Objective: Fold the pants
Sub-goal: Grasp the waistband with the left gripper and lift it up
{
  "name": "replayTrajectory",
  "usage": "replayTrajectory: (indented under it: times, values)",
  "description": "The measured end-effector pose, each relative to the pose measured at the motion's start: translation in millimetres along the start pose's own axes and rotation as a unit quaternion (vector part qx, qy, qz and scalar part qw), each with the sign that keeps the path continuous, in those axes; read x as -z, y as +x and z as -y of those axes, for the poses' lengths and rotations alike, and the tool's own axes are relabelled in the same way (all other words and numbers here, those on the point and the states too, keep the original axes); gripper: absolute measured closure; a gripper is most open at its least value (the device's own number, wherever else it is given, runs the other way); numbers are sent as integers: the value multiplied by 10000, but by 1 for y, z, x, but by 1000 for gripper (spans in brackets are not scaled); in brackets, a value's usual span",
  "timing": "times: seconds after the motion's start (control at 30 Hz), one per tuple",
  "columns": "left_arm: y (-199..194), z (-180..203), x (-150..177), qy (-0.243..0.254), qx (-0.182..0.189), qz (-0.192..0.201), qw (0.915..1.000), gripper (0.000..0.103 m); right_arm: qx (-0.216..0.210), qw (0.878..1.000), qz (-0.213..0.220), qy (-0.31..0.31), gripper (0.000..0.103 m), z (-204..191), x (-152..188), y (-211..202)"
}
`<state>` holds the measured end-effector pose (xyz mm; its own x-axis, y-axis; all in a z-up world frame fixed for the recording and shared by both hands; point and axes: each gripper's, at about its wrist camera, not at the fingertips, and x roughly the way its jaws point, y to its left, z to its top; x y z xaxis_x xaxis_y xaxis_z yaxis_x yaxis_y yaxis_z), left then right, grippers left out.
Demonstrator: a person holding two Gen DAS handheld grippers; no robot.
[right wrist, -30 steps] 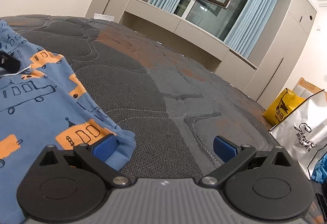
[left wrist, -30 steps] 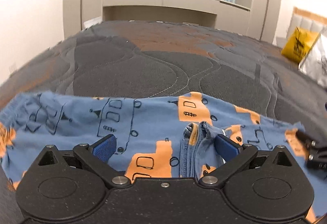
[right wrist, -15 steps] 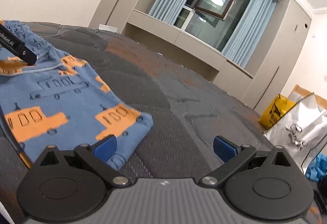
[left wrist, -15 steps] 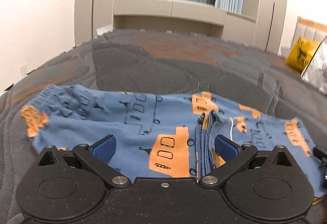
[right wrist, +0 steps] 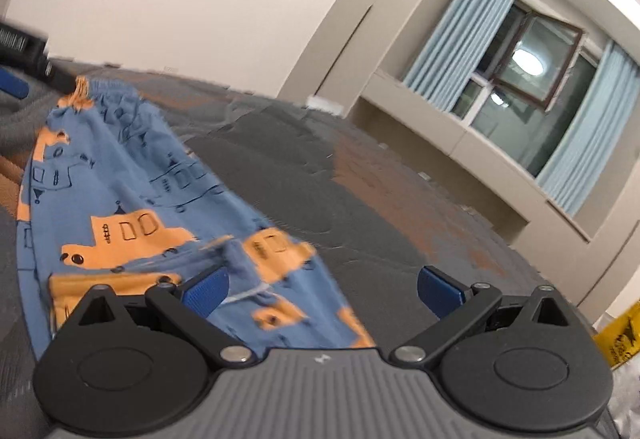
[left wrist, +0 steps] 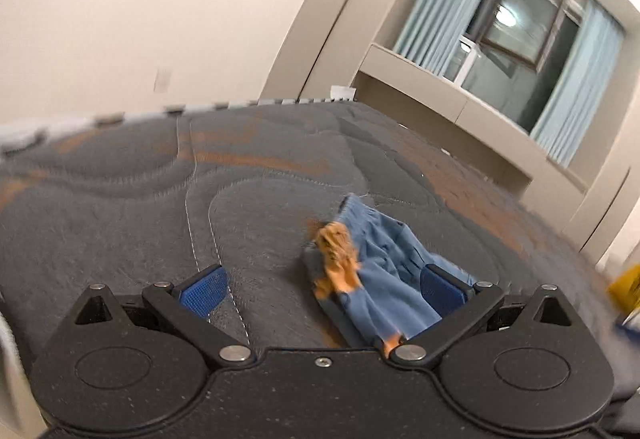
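Observation:
The blue pants with orange vehicle prints [right wrist: 120,199] lie flat on the grey quilted bed [right wrist: 320,207], running from near my right gripper to the far left. In the left wrist view only their gathered waistband end [left wrist: 360,263] shows, seen end-on by the right finger. My left gripper [left wrist: 320,287] is open and empty, its jaws wide, the waistband end lying between them on the right side. My right gripper [right wrist: 320,289] is open and empty, low over the near end of the pants. The other gripper's black body [right wrist: 28,51] shows at the far left by the waistband.
The bed's left edge [left wrist: 120,115] runs close to a white wall. A window ledge and cabinets [right wrist: 460,143] stand beyond the bed. A yellow bag [right wrist: 620,335] and a silvery bag sit at the right side of the bed.
Both grippers swung left and turned. The left one went from facing the pants broadside to the waistband end. The right one now looks along the length of the pants.

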<state>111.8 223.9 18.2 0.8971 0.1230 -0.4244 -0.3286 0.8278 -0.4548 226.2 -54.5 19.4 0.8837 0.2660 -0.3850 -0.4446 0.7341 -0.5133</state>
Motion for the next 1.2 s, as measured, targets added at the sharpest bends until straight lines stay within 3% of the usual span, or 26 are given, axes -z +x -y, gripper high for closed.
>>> replayTrajectory:
  times: [0.3, 0.47, 0.53, 0.57, 0.63, 0.7, 0.8, 0.97, 1.07, 1.2]
  values:
    - [32, -6, -14, -515, 917, -246, 9941, 4, 219, 9996, 42, 171, 0, -6, 5, 2]
    - [43, -8, -11, -683, 743, -332, 9943, 27, 270, 9993, -28, 245, 0, -8, 12, 2]
    - [43, -11, -10, -766, 589, -329, 9948, 46, 272, 9994, -32, 231, 0, -9, 12, 2]
    - [44, -12, -10, -806, 515, -358, 9948, 64, 280, 9994, -26, 223, 0, -9, 13, 2]
    - [48, -16, -10, -936, 439, -423, 9937, 78, 292, 9993, -12, 215, 0, -10, 13, 2]
    - [47, -17, -12, -1014, 486, -424, 9928, 83, 286, 9993, -11, 234, 0, -10, 14, 3]
    - [38, -3, -18, -736, 500, -261, 9957, 84, 255, 9993, 4, 283, 0, -8, 14, 2]
    - [6, 43, -30, 60, 898, 100, 9959, 84, 266, 9966, 299, 721, 0, 9, 15, -16]
    - [-13, 85, -32, 655, 1229, 250, 9899, 84, 363, 9946, 359, 906, 0, 22, 22, -30]
    - [-35, 144, -20, 1365, 1811, 311, 9735, 84, 671, 9918, 265, 1053, 0, 46, 39, -48]
